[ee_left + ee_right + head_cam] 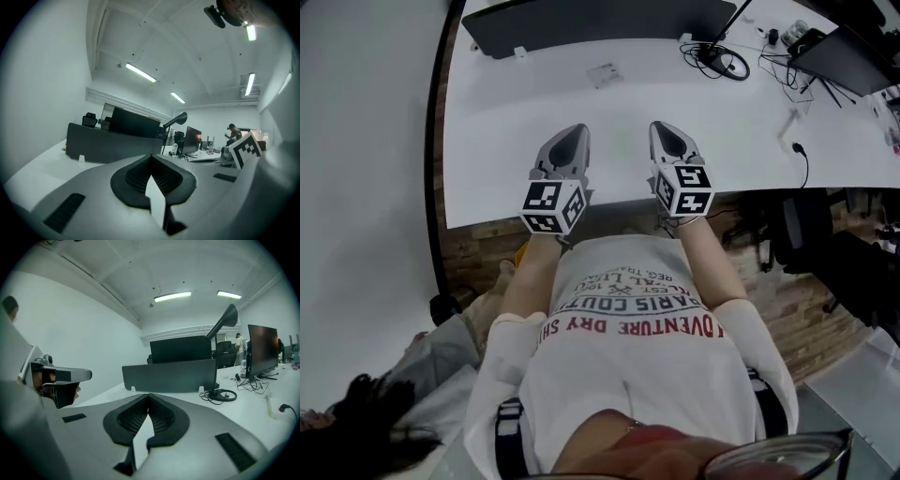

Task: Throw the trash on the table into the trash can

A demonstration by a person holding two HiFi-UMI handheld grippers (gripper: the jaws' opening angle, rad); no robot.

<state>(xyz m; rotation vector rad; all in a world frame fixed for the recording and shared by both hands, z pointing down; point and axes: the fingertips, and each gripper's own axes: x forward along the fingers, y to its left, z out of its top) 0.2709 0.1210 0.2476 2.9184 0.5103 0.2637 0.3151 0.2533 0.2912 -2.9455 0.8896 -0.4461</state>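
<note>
We list two tools: left tool (570,136) and right tool (664,131), side by side over the counter's (487,141) near edge, both clenched, tips together, nothing between them; one small pale trash piece (605,73) near the far edge, well apart from both tools; one dark divider panel (581,21) along the far edge; one coiled cable (727,64) toward the far right corner.

The left grey two-jaw gripper (574,132) and the right grey two-jaw gripper (662,127) are held level, side by side and near each other, both pointing forward away from the torso. Each pair of jaws is closed tip to tip with nothing between them. The bare left forearm (534,277) and bare right forearm (710,258) reach forward from white sleeves.
</note>
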